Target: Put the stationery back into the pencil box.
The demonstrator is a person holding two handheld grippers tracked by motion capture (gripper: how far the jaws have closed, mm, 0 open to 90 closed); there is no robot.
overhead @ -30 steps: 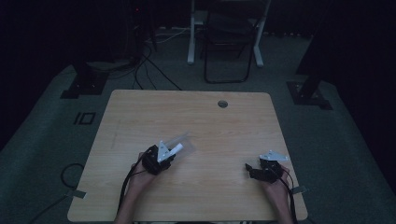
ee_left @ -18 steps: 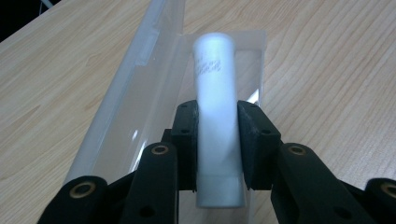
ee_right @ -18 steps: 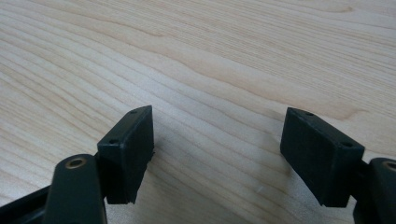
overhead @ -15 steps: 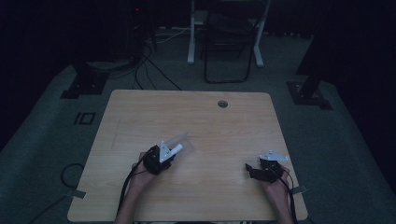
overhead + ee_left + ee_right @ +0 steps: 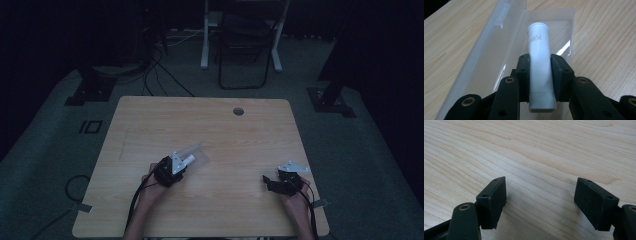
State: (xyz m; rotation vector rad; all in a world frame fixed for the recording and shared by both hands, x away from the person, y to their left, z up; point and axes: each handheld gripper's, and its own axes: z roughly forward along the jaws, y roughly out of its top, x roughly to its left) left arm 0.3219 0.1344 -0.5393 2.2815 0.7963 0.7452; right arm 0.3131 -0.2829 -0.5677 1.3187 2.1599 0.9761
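- Tube (image 5: pixel 540 65), white with a crimped near end and small print by its far rim, sat clenched in left tool (image 5: pixel 540 75) over open clear case (image 5: pixel 499 50).
- Progress guess: tube gripped; whether going in or out, can't tell.
- Right tool (image 5: pixel 540 203) released, empty, above bench (image 5: pixel 250 130).
- Chair (image 5: pixel 245 45) stood beyond.

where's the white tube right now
The white tube is clamped between the left gripper's jaws, over the open clear plastic case on the table's left-centre.

Wooden table (image 5: pixel 210 125) with cable hole (image 5: pixel 238 111), chair (image 5: pixel 243 45) behind, floor cables (image 5: pixel 160 70)
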